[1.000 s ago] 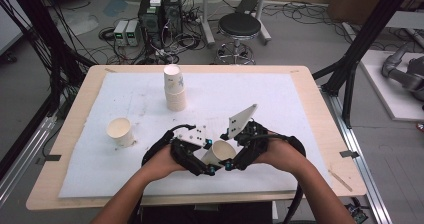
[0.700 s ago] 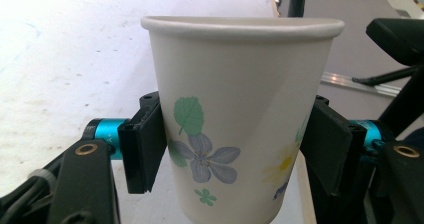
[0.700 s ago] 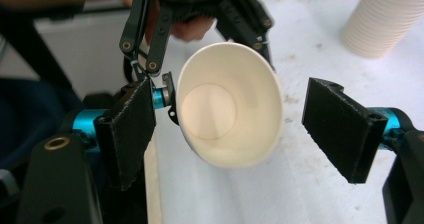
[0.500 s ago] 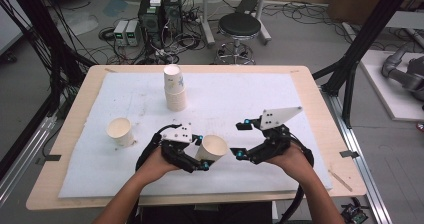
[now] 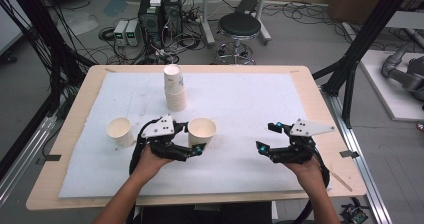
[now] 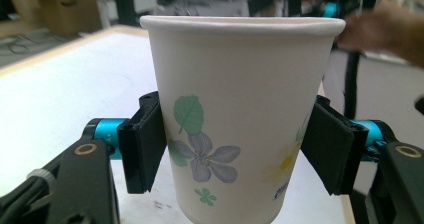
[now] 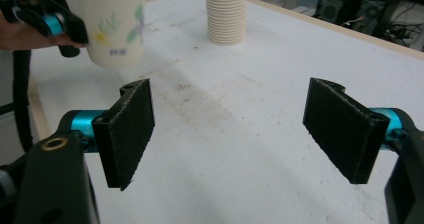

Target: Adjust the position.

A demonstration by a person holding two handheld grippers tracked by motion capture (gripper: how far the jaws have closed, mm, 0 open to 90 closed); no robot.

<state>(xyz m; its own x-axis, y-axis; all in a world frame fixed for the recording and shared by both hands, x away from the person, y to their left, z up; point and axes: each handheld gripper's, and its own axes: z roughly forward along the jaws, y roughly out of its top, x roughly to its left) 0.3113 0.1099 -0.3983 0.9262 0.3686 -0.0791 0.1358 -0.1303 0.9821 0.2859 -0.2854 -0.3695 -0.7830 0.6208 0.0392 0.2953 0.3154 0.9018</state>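
A: In the high view, what is new?

B: The right claw has let go and pulled right, spread and empty; the left claw alone pinches the flowered white paper cup mid-bench.

A: And the left gripper view?

B: Pads squeeze the cup's sides.

A: The right gripper view?

B: Bare white bench; the tall stack of paper cups stands far off, leaving room.
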